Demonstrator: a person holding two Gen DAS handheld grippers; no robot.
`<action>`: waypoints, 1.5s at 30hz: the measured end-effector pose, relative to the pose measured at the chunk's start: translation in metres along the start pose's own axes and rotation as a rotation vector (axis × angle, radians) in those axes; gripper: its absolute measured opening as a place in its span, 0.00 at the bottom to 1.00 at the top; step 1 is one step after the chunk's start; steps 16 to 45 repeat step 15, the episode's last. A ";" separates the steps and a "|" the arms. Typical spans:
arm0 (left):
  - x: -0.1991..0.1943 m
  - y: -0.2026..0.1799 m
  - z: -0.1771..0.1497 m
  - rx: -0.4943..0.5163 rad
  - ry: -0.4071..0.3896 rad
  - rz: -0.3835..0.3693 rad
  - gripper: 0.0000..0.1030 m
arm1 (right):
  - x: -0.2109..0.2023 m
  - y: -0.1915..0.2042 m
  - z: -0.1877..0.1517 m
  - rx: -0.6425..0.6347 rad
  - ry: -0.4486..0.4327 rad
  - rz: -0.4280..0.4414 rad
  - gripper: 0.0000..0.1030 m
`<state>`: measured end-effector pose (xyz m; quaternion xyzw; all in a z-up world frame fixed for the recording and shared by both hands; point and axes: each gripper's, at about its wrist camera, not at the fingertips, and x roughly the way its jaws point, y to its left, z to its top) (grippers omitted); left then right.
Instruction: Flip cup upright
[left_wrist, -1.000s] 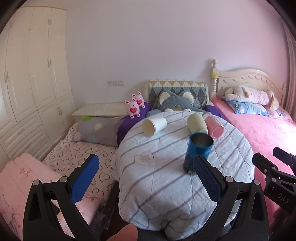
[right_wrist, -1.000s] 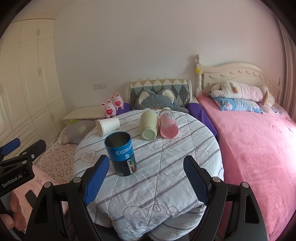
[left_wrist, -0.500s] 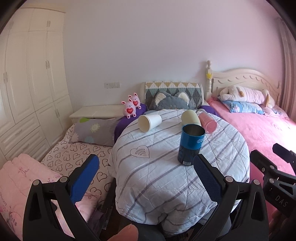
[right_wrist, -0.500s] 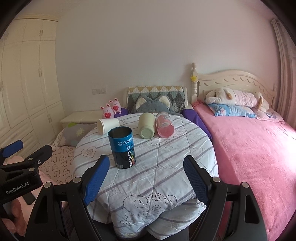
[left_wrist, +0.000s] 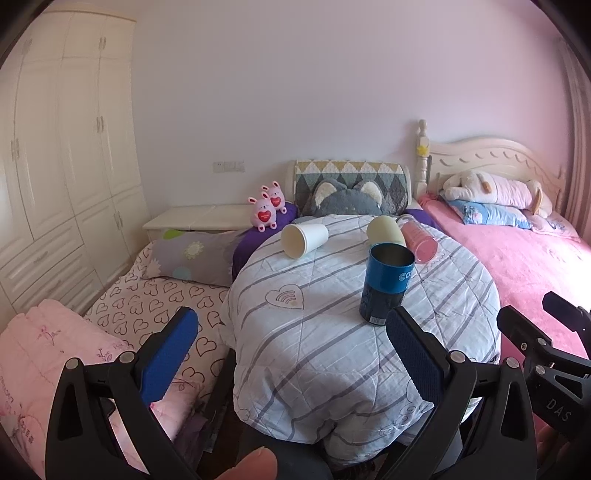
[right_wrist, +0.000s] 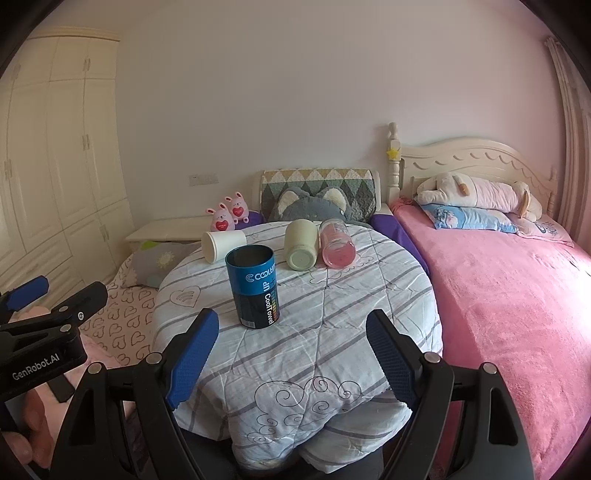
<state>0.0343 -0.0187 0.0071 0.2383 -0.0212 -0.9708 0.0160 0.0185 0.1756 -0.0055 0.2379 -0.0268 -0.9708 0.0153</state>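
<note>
A blue cup (left_wrist: 386, 282) (right_wrist: 255, 286) stands upright on the round quilt-covered table (left_wrist: 317, 332) (right_wrist: 332, 321). Behind it three cups lie on their sides: a white paper cup (left_wrist: 303, 239) (right_wrist: 222, 245), a pale green cup (left_wrist: 385, 230) (right_wrist: 302, 249) and a pink cup (left_wrist: 419, 242) (right_wrist: 337, 247). My left gripper (left_wrist: 288, 354) is open and empty, back from the table's near edge. My right gripper (right_wrist: 291, 358) is open and empty, over the table's near edge. Each gripper shows at the edge of the other's view.
A pink bed (right_wrist: 517, 295) with a plush toy (right_wrist: 476, 192) lies to the right. A heart-print mattress (left_wrist: 155, 306) with a grey pillow (left_wrist: 192, 256) lies to the left. Two pink bunny toys (left_wrist: 267, 208), a cat cushion (left_wrist: 347, 197) and white wardrobes (left_wrist: 55, 166) stand behind.
Both grippers have pulled back from the table, so the cups look smaller and farther. The blue cup stays upright. Both stay open.
</note>
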 end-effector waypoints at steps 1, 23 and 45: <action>0.001 -0.001 0.000 0.004 0.003 0.003 1.00 | 0.001 0.000 -0.001 0.001 0.003 0.001 0.81; 0.003 -0.014 -0.004 0.038 0.019 -0.034 1.00 | 0.002 -0.003 -0.003 0.008 0.023 0.002 0.81; 0.003 -0.014 -0.004 0.038 0.019 -0.034 1.00 | 0.002 -0.003 -0.003 0.008 0.023 0.002 0.81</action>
